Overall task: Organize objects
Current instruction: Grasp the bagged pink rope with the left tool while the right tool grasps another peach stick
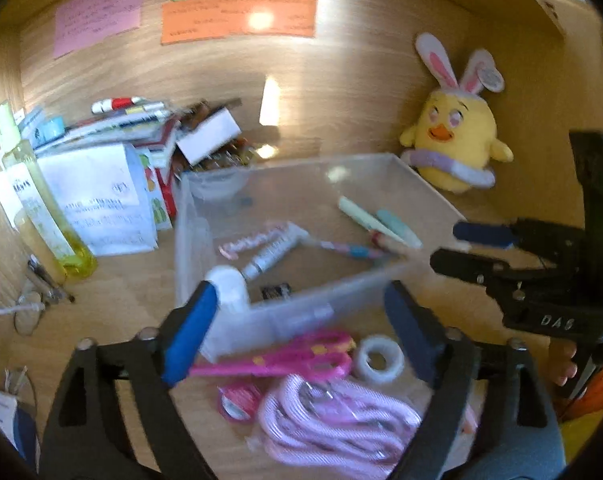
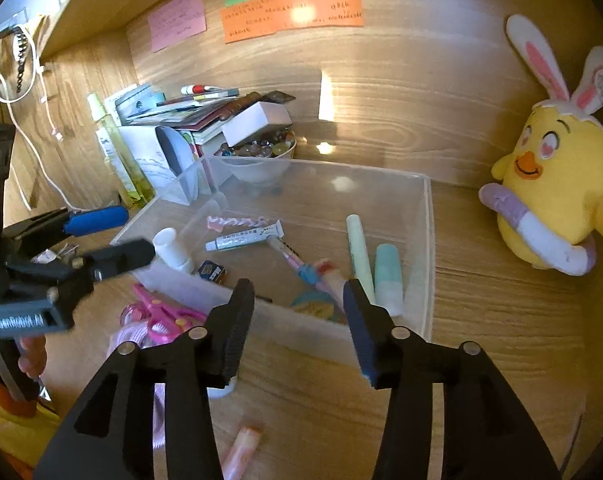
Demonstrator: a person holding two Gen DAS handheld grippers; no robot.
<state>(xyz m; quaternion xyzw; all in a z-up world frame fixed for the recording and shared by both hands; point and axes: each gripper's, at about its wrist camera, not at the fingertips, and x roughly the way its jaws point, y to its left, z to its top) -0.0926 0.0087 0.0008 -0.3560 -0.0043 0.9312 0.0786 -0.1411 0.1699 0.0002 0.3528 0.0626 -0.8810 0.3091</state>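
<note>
On counter, centre: clear bin (image 2: 427,216), open-topped, on the wooden counter (image 2: 501,300).
Bin contents: ointment tube (image 2: 243,239), pale green stick (image 2: 359,254), teal bottle (image 2: 388,278), white bottle (image 2: 172,250) at the near-left corner.
My left fingers (image 1: 301,320): spread wide, holding nothing, over the bin's near wall.
My right fingers (image 2: 299,316): spread wide, empty, above the bin's near wall.
Near the bin, outside: pink scissors (image 1: 301,358), tape roll (image 1: 379,359), coiled pink cable (image 1: 341,420).
Far right: yellow chick plush (image 2: 553,184).
</note>
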